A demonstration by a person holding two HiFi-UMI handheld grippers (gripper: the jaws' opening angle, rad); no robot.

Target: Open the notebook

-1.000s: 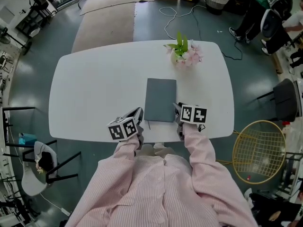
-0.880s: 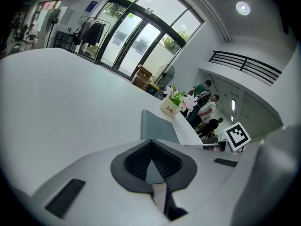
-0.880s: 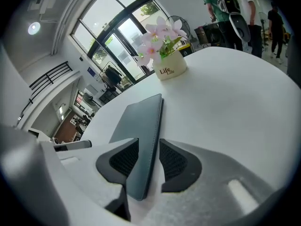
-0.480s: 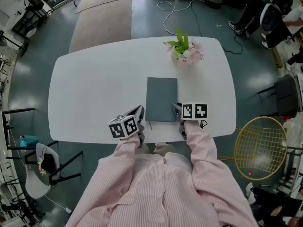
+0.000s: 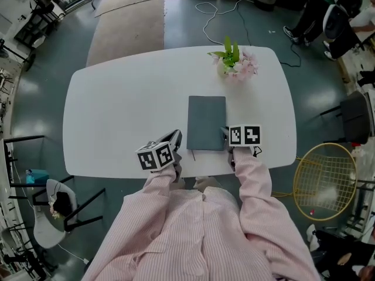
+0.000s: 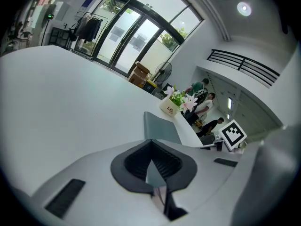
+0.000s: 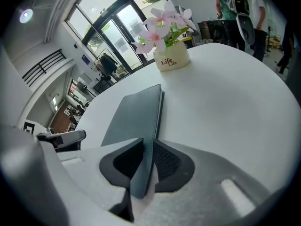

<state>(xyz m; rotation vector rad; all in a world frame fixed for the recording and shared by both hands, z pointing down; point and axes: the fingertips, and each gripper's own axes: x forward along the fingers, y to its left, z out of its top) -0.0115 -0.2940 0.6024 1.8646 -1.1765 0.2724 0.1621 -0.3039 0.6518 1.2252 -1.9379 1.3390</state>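
An open office-like workspace: white meeting table [image 5: 117, 110], glass doors [image 6: 127, 36], chair [image 5: 354, 117].

White oval table [image 5: 117, 110] bearing a white pot of pink flowers [image 5: 235, 64] at its far edge; grey floor [image 5: 41, 122] with beige rug [image 5: 126, 31], white cable [image 5: 220, 16], yellow wire chair [image 5: 325, 180].

White oval table [image 5: 117, 110] w/ 2 things on it. Grey notebook [image 5: 206, 122] lies flat on top. Flower pot [image 5: 233, 63] stands beyond the notebook, slightly to its right, apart.
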